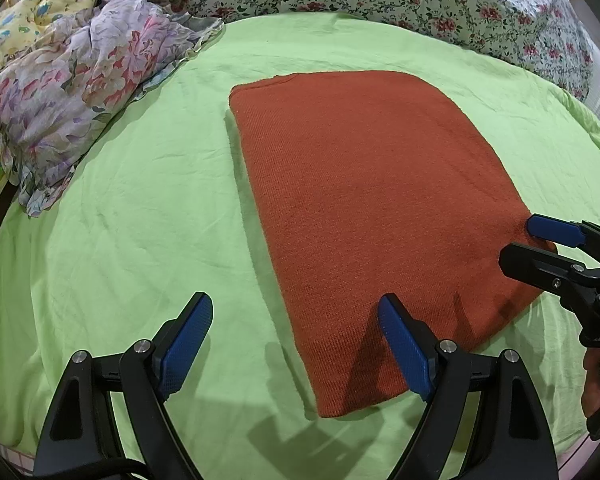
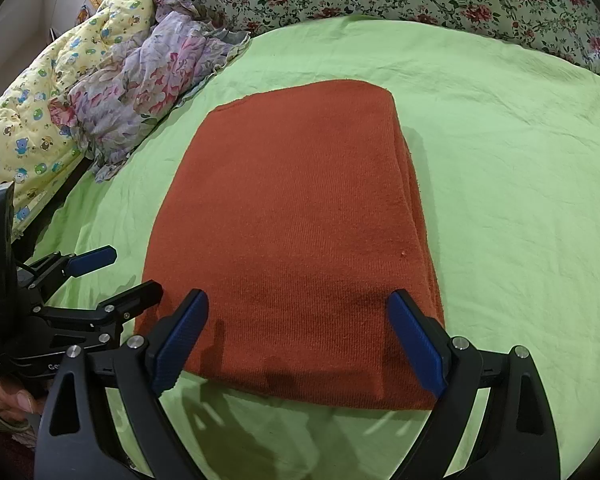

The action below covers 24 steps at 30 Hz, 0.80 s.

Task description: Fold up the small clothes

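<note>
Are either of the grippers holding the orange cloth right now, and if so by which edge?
Neither. The left gripper and right gripper are both open at the near edge of the folded orange cloth.

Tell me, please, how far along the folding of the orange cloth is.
Mostly done, it seems: the orange cloth lies as a neat layered rectangle on the green sheet. Nothing is in hand; the left gripper and right gripper are open at its near edge. Possibly one more fold remains.
</note>
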### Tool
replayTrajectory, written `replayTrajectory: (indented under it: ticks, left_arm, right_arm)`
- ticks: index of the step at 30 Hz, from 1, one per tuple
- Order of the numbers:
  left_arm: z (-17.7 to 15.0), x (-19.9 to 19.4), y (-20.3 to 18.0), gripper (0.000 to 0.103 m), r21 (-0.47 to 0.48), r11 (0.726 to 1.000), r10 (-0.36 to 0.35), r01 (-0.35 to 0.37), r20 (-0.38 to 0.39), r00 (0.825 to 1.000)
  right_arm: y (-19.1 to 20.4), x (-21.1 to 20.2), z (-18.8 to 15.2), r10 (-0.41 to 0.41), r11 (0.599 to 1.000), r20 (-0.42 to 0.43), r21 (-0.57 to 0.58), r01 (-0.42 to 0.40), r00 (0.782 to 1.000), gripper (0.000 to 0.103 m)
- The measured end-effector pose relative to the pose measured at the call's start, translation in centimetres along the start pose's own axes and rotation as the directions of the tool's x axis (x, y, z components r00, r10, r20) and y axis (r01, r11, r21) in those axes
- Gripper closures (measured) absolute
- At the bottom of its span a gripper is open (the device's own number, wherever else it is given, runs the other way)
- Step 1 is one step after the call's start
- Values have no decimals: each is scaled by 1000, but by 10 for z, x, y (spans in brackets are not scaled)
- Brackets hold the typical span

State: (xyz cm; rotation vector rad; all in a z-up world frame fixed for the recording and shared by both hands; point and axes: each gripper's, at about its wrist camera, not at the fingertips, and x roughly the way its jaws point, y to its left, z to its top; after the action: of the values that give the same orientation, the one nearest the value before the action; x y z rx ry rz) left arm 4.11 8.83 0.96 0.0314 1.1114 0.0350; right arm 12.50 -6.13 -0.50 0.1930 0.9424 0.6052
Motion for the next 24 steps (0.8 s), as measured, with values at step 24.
replayTrajectory:
  ticks: [24]
  left_arm:
    - [1,0,0,18,1,1000,3,-3,0,1000]
  right_arm:
    - [-4,-1,1,6,1000,0,3,-6,1000,12]
